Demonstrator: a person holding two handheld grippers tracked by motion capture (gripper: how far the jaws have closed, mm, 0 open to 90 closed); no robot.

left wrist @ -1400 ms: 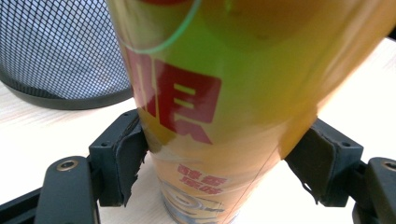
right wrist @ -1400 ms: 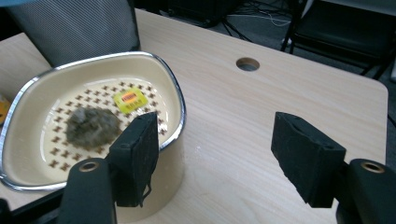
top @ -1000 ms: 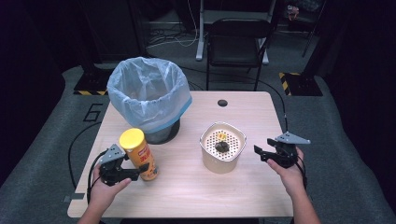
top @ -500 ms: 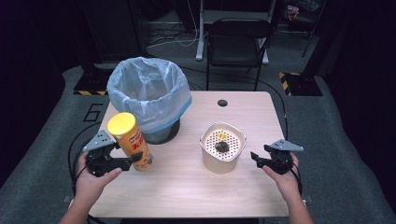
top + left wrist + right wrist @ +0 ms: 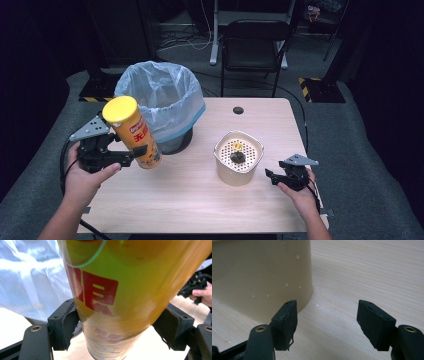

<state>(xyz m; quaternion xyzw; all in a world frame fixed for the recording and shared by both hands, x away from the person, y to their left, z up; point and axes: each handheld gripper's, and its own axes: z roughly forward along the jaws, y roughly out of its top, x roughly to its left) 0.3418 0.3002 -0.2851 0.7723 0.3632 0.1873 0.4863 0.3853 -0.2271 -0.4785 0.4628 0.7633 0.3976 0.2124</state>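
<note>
- At the table's near left, the left gripper [image 5: 131, 154] clamps the orange chip can [image 5: 132, 132], tilted, beside the lined bin [image 5: 159, 102]; it has risen clear of the table [image 5: 260, 125].
- Up close, the right gripper [image 5: 327, 315] stands open, empty, beside the cream strainer pot [image 5: 262, 277], slightly lower than before.

A chip can [image 5: 136, 137] is orange-yellow with a plain yellow lid and red lettering on its side. The bin [image 5: 161, 102] wears a pale, translucent blue-white liner. A cream colander [image 5: 238, 157] has a dotted, perforated floor holding a dark scrap and a yellow speck. The table [image 5: 200, 200] is light wood grain. Both grippers [image 5: 105, 150] [image 5: 272, 176] are black with grey plates.
</note>
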